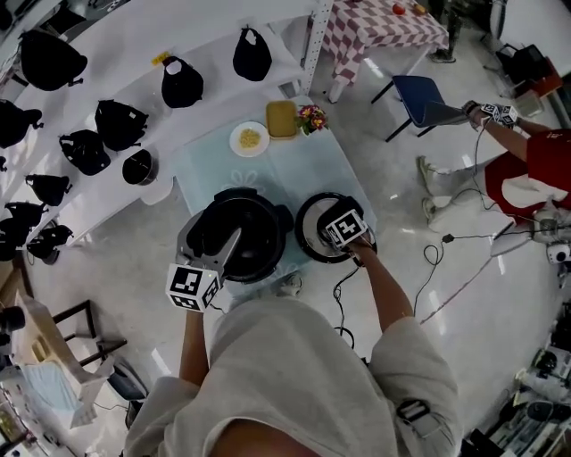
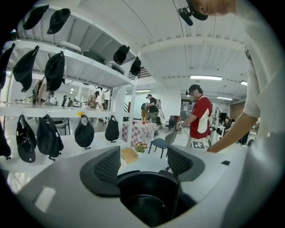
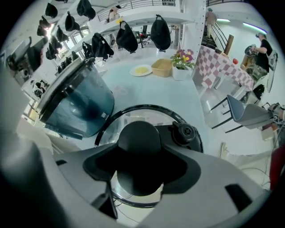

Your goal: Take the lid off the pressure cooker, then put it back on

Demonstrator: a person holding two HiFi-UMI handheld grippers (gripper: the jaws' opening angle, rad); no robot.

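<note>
Lid (image 3: 133,116) directly below right gripper (image 3: 140,162), beside the open pressure cooker (image 1: 241,236); jaws wide, pinching its knob (image 3: 139,136). Glass, rigid, probably heavyish and breakable, so grip knob centrally. Left gripper (image 2: 143,165) spread, empty.

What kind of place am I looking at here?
Probably a lab or staged recording hall, not a home kitchen: white shelves hung with black caps, loose cables across a shiny floor, and a checkered-cloth table nearby.

We wear a beige short-sleeved top (image 1: 294,375); our left gripper (image 2: 143,162) and right gripper (image 3: 140,167) — grey, dark-padded — bear black-and-white marker cubes (image 1: 192,287).
</note>
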